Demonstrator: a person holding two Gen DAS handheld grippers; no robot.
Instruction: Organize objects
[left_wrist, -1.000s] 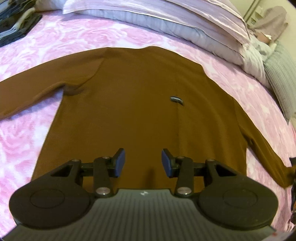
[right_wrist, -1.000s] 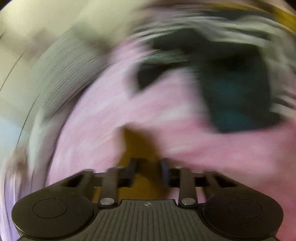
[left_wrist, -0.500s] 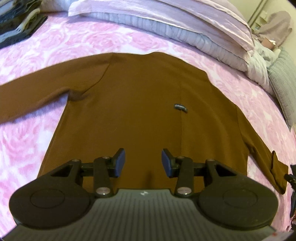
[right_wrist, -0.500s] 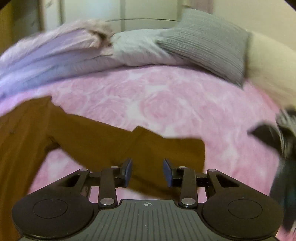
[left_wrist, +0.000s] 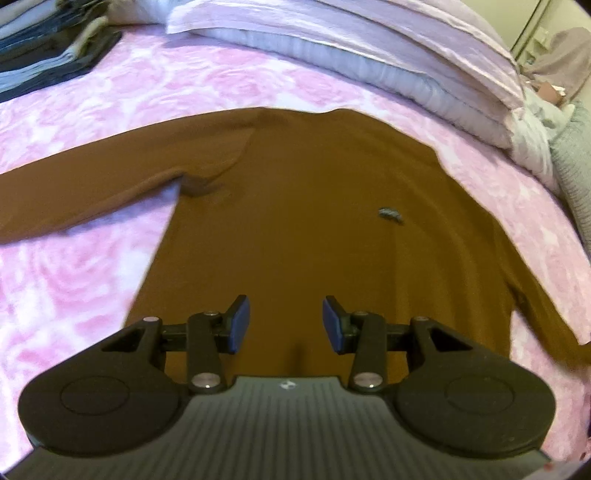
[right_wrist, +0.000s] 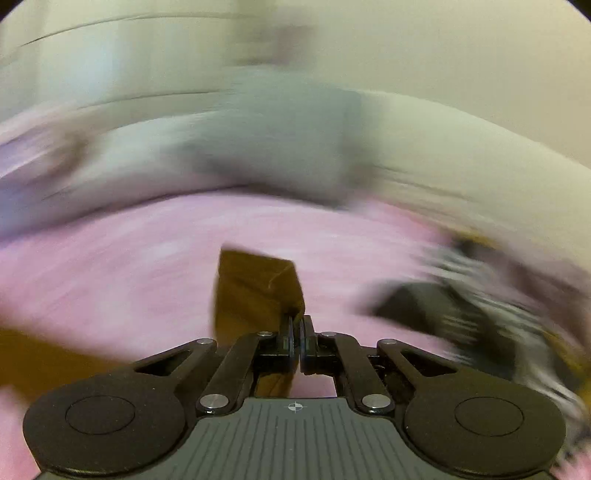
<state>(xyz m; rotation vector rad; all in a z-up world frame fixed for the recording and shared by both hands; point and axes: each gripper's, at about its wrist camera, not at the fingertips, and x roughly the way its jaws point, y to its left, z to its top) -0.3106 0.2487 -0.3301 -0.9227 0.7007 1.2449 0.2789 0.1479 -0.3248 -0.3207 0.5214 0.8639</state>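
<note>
A brown long-sleeved sweater (left_wrist: 314, 221) lies flat on the pink rose-patterned bedspread (left_wrist: 74, 277), sleeves spread out. A small dark tag (left_wrist: 389, 213) sits on its chest. My left gripper (left_wrist: 282, 325) is open and empty, hovering over the sweater's lower hem. In the blurred right wrist view my right gripper (right_wrist: 295, 332) is shut on the cuff end of the brown sleeve (right_wrist: 255, 291), which is lifted above the bedspread (right_wrist: 129, 266).
Lilac and white pillows (left_wrist: 369, 48) lie along the head of the bed. A stack of folded dark clothes (left_wrist: 48, 44) sits at the far left. A grey ribbed cushion (left_wrist: 576, 173) is at the right. Dark striped clothes (right_wrist: 461, 310) lie right of the right gripper.
My right gripper has closed on the sleeve cuff and is moving fast with it. The left gripper has shifted slightly, staying open over the hem.
</note>
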